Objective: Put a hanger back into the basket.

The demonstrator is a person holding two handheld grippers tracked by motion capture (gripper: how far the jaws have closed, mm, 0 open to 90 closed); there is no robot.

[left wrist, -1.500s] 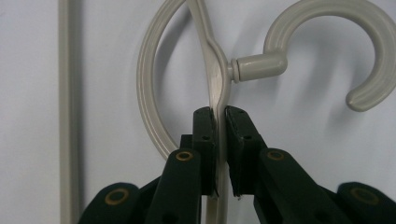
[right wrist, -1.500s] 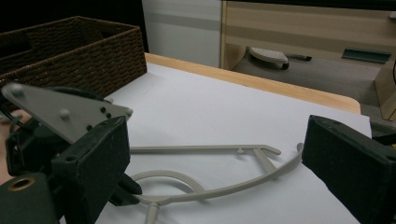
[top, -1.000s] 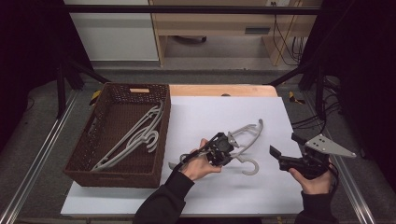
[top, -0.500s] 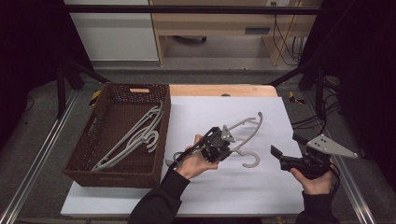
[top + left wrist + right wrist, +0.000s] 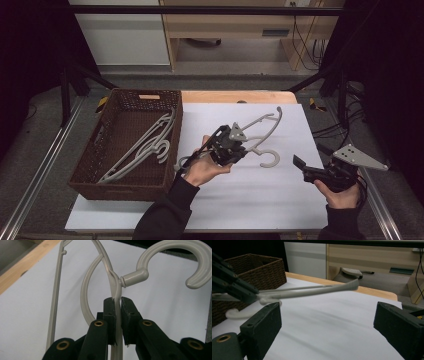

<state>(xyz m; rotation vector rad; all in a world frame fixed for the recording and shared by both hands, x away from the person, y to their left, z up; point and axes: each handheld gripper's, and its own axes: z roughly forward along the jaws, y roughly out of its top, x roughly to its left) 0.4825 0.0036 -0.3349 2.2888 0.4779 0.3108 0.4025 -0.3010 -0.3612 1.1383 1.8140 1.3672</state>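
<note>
Grey plastic hanger (image 5: 260,135), centre of the high view, held above the white table sheet (image 5: 260,200); the left gripper (image 5: 117,307) is clamped on its neck just below the hook (image 5: 175,255). Right gripper (image 5: 307,170), lower right, jaws wide apart, empty. Wicker basket (image 5: 85,172), left of frame, already holds hangers (image 5: 145,145). Judged stage: this hanger is lifted but not yet placed in the basket.
</note>
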